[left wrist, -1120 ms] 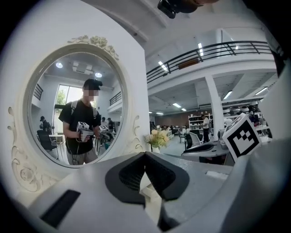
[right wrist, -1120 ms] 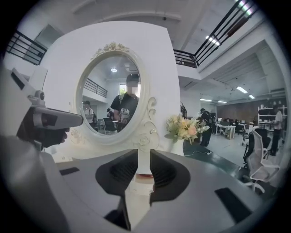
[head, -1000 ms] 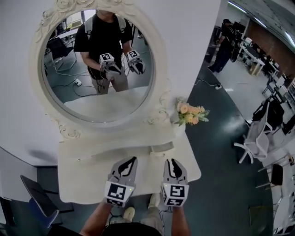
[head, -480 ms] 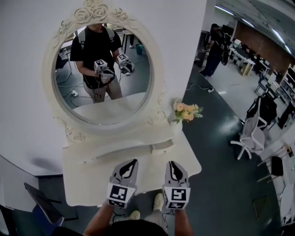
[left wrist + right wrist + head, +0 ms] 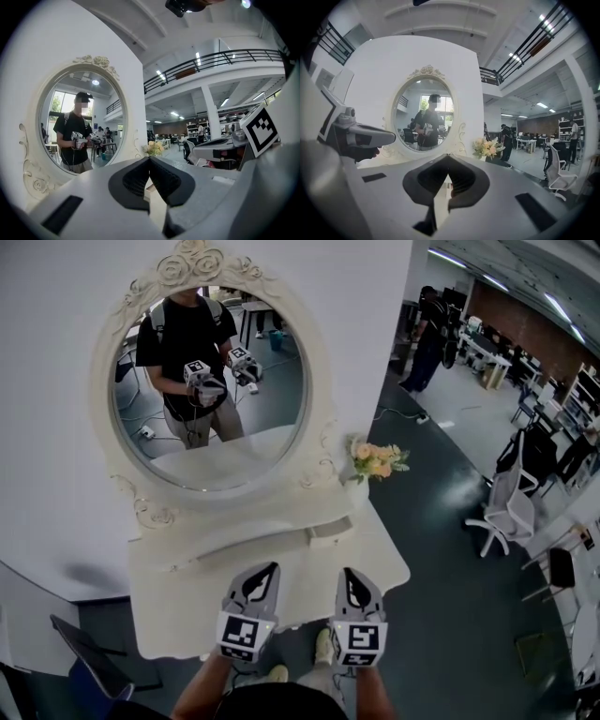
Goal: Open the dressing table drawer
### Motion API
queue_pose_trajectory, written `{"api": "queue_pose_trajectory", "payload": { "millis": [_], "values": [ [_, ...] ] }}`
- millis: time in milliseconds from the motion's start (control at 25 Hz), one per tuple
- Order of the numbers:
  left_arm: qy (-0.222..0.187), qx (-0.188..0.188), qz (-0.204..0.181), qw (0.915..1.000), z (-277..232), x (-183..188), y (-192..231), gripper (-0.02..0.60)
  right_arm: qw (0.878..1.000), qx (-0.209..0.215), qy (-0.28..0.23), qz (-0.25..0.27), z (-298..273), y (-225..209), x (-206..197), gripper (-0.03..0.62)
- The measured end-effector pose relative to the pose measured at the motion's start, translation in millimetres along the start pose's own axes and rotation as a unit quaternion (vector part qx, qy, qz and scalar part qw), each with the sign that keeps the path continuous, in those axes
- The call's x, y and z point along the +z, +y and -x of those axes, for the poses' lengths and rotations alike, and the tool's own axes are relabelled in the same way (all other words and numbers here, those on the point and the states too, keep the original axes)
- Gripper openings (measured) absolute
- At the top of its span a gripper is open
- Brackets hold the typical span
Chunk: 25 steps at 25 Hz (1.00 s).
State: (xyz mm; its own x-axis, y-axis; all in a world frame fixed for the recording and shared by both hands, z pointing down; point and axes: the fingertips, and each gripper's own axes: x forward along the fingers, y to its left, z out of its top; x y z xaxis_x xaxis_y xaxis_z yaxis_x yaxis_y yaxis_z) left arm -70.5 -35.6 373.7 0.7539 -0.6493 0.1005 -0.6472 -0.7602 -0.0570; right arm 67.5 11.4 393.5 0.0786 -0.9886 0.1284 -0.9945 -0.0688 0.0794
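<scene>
The white dressing table (image 5: 178, 610) stands against the wall under its oval mirror (image 5: 211, 381). A small drawer (image 5: 330, 532) sits in the raised shelf below the mirror, its front standing slightly proud. My left gripper (image 5: 266, 571) and right gripper (image 5: 353, 579) hover side by side over the table's front edge, short of the drawer and apart from it. Both point level toward the mirror with nothing held. The left jaws meet at their tips (image 5: 150, 159), and so do the right ones (image 5: 448, 157). The mirror (image 5: 425, 119) reflects me holding both grippers.
A pot of peach flowers (image 5: 377, 461) stands at the table's back right corner, close to the drawer. Right of the table lies open dark floor with office chairs (image 5: 506, 512) and a person (image 5: 433, 329) farther off. A dark object (image 5: 84, 652) lies on the floor at the left.
Both grippers have drawn back a little from the mirror and risen. The right gripper's jaws have come together. The drawer and flowers have not moved.
</scene>
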Motion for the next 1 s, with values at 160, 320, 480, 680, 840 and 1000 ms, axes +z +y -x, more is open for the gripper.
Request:
{"api": "queue_pose_trajectory", "payload": {
  "millis": [160,320,480,680,840,1000],
  "values": [
    [0.004,-0.002,0.001,1.0,1.0,-3.6,-0.4,0.003,1.0,0.003,0.006,0.001,-0.7,2.4,0.1,-0.002],
    [0.005,-0.002,0.001,1.0,-1.2,-3.6,1.0,0.003,1.0,0.001,0.003,0.0,-2.4,-1.2,0.0,-0.003],
    [0.001,-0.003,-0.001,1.0,-3.8,-2.9,1.3,0.003,1.0,0.003,0.007,0.002,-3.1,-0.6,0.0,-0.003],
    [0.006,-0.006,0.002,1.0,-5.3,-5.4,-0.7,0.003,1.0,0.002,0.0,0.004,-3.4,-0.9,0.4,-0.003],
    [0.003,-0.005,-0.001,1.0,-5.5,-3.3,-0.6,0.003,1.0,0.003,0.004,0.001,-2.6,-1.4,1.3,-0.003],
    [0.003,-0.004,-0.001,1.0,-5.4,-3.4,-0.6,0.003,1.0,0.007,0.007,0.0,-1.7,-0.6,0.5,-0.003]
  ]
}}
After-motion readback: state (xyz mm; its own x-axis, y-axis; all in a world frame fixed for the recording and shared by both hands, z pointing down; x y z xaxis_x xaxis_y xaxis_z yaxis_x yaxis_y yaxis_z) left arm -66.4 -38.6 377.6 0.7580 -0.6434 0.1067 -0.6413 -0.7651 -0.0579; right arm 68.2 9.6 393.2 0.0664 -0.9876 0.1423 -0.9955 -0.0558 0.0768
